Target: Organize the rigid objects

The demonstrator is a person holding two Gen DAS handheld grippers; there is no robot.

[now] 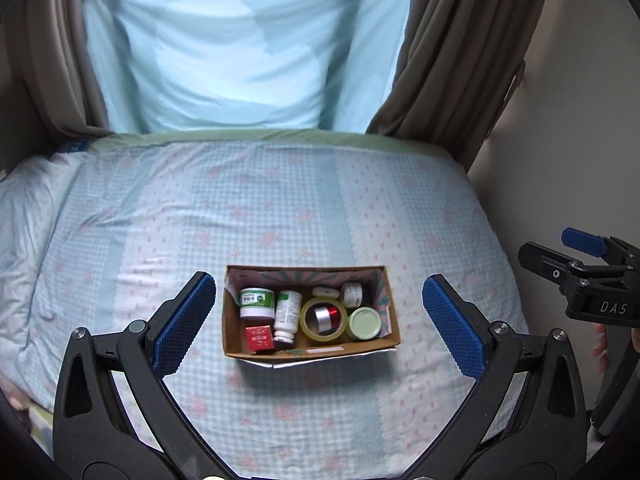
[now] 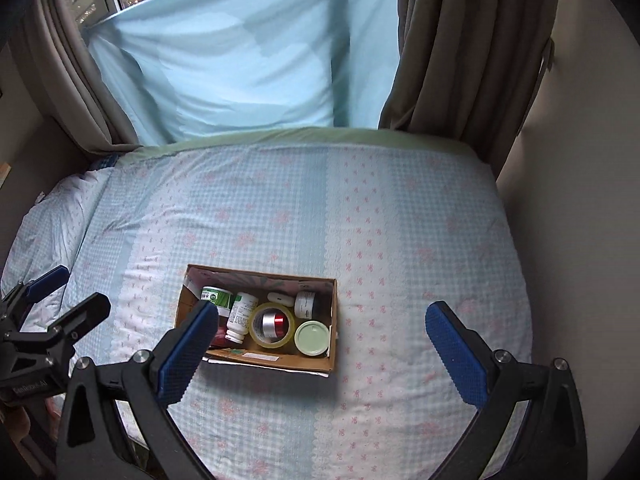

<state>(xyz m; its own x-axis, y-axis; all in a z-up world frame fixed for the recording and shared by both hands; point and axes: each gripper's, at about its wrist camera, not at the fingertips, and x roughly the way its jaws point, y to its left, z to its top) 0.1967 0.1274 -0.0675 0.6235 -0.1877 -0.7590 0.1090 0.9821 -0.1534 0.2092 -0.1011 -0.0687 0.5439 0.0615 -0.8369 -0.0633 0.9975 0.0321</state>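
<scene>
An open cardboard box point(image 1: 394, 312) point(image 2: 332, 320) lies on the bed. Inside are a green-labelled jar point(image 1: 257, 302), a white pill bottle point(image 1: 288, 314) point(image 2: 239, 316), a small red box point(image 1: 259, 338), a yellow tape roll point(image 1: 323, 318) point(image 2: 273, 325) around a silver-red roll, a pale green lid point(image 1: 363, 323) point(image 2: 312, 338), and a white jar point(image 1: 352, 294) point(image 2: 306, 304). My left gripper point(image 1: 316, 326) is open and empty, held above and in front of the box. My right gripper point(image 2: 320, 350) is open and empty, above the box's right side.
The bed has a blue checked cover point(image 1: 280, 208) with pink flowers. A light blue sheet point(image 1: 240, 52) hangs at the window between brown curtains point(image 1: 452, 60). A wall point(image 1: 560, 140) runs along the bed's right side. A folded quilt point(image 2: 52, 220) lies at left.
</scene>
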